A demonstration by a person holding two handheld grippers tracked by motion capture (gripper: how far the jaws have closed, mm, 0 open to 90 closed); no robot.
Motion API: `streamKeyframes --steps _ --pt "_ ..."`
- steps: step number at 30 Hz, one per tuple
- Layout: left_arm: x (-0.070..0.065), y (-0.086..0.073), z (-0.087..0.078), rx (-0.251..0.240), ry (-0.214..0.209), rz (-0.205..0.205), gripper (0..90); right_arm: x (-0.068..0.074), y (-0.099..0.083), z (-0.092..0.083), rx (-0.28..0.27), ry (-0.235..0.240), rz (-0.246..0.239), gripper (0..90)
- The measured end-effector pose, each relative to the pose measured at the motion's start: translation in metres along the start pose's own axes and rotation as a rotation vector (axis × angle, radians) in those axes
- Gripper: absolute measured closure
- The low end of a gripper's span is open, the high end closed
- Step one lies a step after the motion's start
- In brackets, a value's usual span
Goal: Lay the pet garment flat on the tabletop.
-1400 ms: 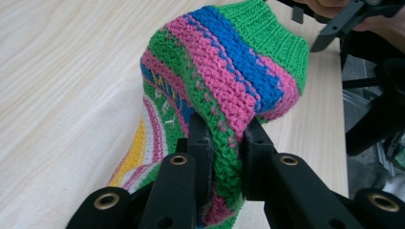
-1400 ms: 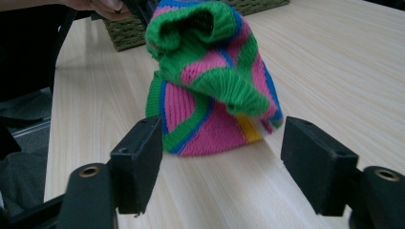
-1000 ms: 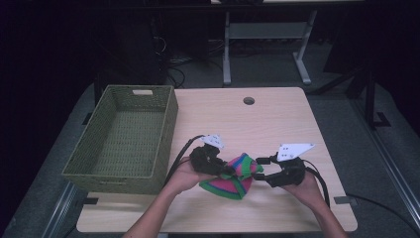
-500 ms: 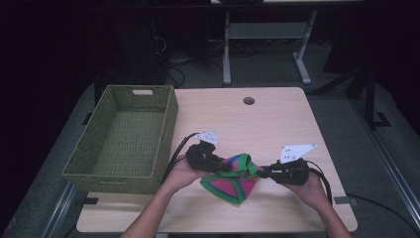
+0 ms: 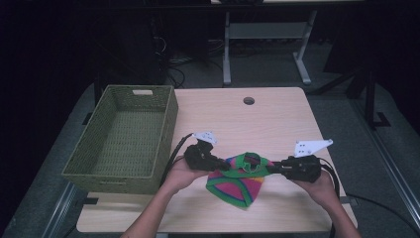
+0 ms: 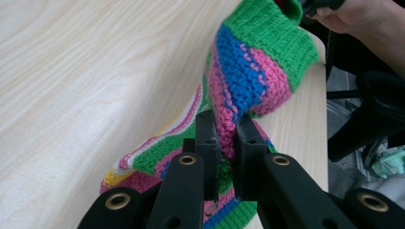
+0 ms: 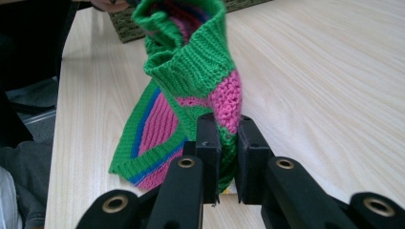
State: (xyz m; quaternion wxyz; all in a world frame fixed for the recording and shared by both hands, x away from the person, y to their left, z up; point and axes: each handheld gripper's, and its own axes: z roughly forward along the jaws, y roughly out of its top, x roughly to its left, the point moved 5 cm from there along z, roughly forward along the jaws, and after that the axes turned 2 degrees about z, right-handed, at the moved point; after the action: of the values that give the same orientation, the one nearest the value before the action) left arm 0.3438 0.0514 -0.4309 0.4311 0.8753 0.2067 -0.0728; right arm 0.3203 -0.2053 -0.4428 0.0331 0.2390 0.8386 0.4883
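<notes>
A knitted hat (image 5: 236,182) in pink, blue and yellow stripes with a green rim lies near the table's front edge, stretched between both grippers. My left gripper (image 5: 225,164) pinches the rim's left side; in the left gripper view the jaws (image 6: 228,138) are shut on the pink and blue knit (image 6: 253,71), having just closed tighter. My right gripper (image 5: 271,167) pinches the rim's right side; in the right gripper view its jaws (image 7: 228,138) are shut on the green and pink edge (image 7: 191,67), having just been closing. The rim is raised and pulled open.
A green woven basket (image 5: 170,115) stands at the table's left, close to my left hand. The light wooden table (image 5: 257,124) has a round cable hole (image 5: 248,100) at the back. Desk legs and cables stand on the dark floor beyond.
The right gripper has shifted to the right and taken hold of the rim. The hat, bunched between the hands before, is now stretched wide with its body hanging toward the front edge.
</notes>
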Motion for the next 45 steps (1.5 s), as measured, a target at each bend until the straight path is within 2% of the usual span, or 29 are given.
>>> streamKeyframes --steps 5,9,10,11,12,14,17,21,22,23,25,27,29,31,33,35,36,37,38,39,40,41,42,44,45 --pt "-0.006 -0.002 -0.002 0.004 -0.023 -0.018 82.6 0.001 0.003 -0.007 0.008 -0.005 0.000 82.0" --pt "-0.014 -0.005 -0.006 0.005 -0.055 -0.042 82.7 0.004 0.009 -0.010 0.025 0.003 -0.020 82.0" --pt "-0.019 -0.006 -0.009 -0.006 -0.075 -0.060 82.7 0.008 0.013 -0.013 0.043 0.013 -0.033 82.0" --pt "-0.019 -0.006 -0.009 -0.006 -0.075 -0.060 82.7 0.010 0.016 -0.015 0.052 0.012 -0.043 82.0" --pt "-0.025 -0.008 -0.011 -0.005 -0.102 -0.070 82.7 0.011 0.018 -0.016 0.057 0.016 -0.051 82.1" --pt "-0.031 -0.010 -0.013 -0.010 -0.121 -0.079 82.6 0.014 0.023 -0.020 0.068 0.024 -0.066 82.1" --pt "-0.037 -0.011 -0.014 -0.012 -0.120 -0.066 81.4 0.015 0.029 -0.021 0.091 0.026 -0.077 82.1" --pt "-0.031 -0.012 -0.011 -0.018 -0.093 -0.073 74.9 0.011 0.028 -0.014 0.119 0.025 -0.070 82.1" --pt "-0.027 -0.012 -0.010 -0.029 -0.082 -0.084 73.4 0.005 0.024 -0.006 0.137 0.030 -0.048 82.1" --pt "-0.023 -0.013 -0.009 -0.036 -0.079 -0.093 73.4 0.005 0.024 -0.006 0.137 0.030 -0.048 82.1" --pt "-0.010 -0.016 -0.006 -0.056 -0.065 -0.129 73.5 -0.003 0.019 0.002 0.140 0.038 -0.018 82.1" --pt "-0.007 -0.016 -0.005 -0.065 -0.073 -0.136 73.4 -0.005 0.017 0.005 0.143 0.040 -0.007 82.1" --pt "-0.004 -0.016 -0.004 -0.085 -0.080 -0.139 68.6 -0.007 0.014 0.009 0.142 0.049 0.005 82.2" --pt "-0.004 -0.015 -0.003 -0.092 -0.087 -0.120 62.7 -0.008 0.013 0.010 0.146 0.046 0.012 82.2" --pt "-0.007 -0.014 -0.001 -0.080 -0.056 -0.073 53.0 -0.010 0.013 0.011 0.146 0.044 0.019 82.2" --pt "-0.008 -0.014 -0.001 -0.076 -0.052 -0.066 50.1 -0.010 0.013 0.011 0.144 0.044 0.024 82.2" --pt "-0.008 -0.013 0.002 -0.068 -0.016 -0.047 48.2 -0.010 0.013 0.012 0.145 0.046 0.024 82.2" --pt "-0.008 -0.013 0.002 -0.068 -0.016 -0.047 46.7 -0.010 0.013 0.012 0.145 0.046 0.024 82.2" --pt "-0.008 -0.011 0.007 -0.050 0.026 -0.034 46.7 -0.009 0.013 0.013 0.148 0.054 0.022 82.2" --pt "-0.008 -0.011 0.007 -0.050 0.026 -0.034 46.8 -0.009 0.013 0.013 0.148 0.054 0.022 82.2" --pt "-0.006 -0.009 0.010 -0.042 0.045 -0.024 46.8 -0.008 0.013 0.014 0.148 0.058 0.020 82.2" --pt "-0.006 -0.008 0.012 -0.028 0.057 -0.007 48.5 -0.008 0.013 0.016 0.149 0.061 0.018 82.2" --pt "-0.008 -0.005 0.016 -0.011 0.070 0.021 62.7 -0.008 0.013 0.018 0.154 0.063 0.016 82.0" --pt "-0.008 -0.004 0.018 -0.006 0.075 0.021 76.7 -0.009 0.012 0.020 0.160 0.060 0.019 81.3" --pt "-0.008 -0.003 0.019 -0.004 0.074 0.029 80.1 -0.010 0.011 0.020 0.163 0.054 0.022 80.4"
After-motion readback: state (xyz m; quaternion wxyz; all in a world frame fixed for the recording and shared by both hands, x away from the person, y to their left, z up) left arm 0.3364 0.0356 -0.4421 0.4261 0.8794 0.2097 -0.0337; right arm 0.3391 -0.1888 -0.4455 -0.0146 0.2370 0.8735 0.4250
